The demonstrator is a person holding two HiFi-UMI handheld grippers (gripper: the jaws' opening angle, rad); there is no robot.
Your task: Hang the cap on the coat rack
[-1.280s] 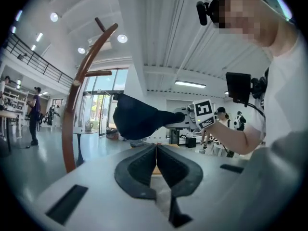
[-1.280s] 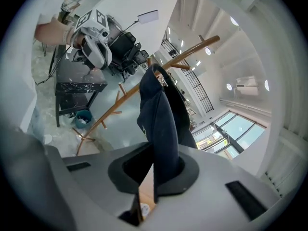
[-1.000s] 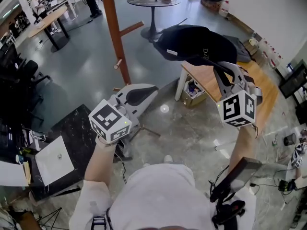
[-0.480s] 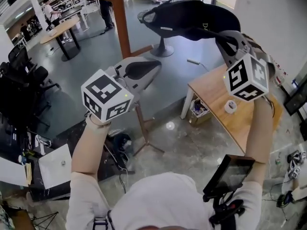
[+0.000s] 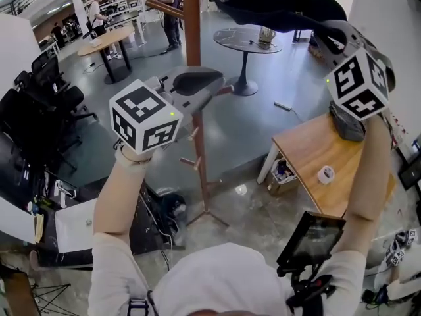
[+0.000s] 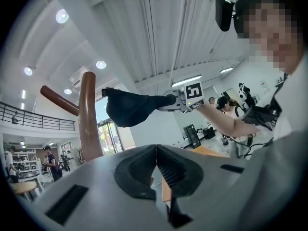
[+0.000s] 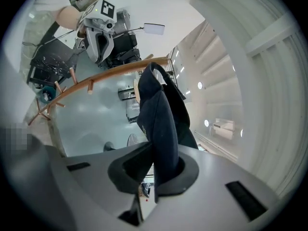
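Moved: both claws up since a second ago; cap (image 5: 283, 2) now at 12 o'clock, beside coat rack (image 5: 193, 25) | right claw (image 5: 320, 29) clamped on cap; left claw (image 5: 214, 84) closed, empty | I'd carry the cap's opening over the upper peg (image 5: 164, 6), then lower.

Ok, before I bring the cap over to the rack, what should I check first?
1. Grip: ok, the right gripper is shut on the cap.
2. Left gripper empty: ok, shut on nothing.
3. Upper peg free: ok, bare.
4. Cap height: ok, beside the upper part of the coat rack.
5. Cap hung: not ok, apart from the peg.
6. Cap opening facing the peg: cannot tell.
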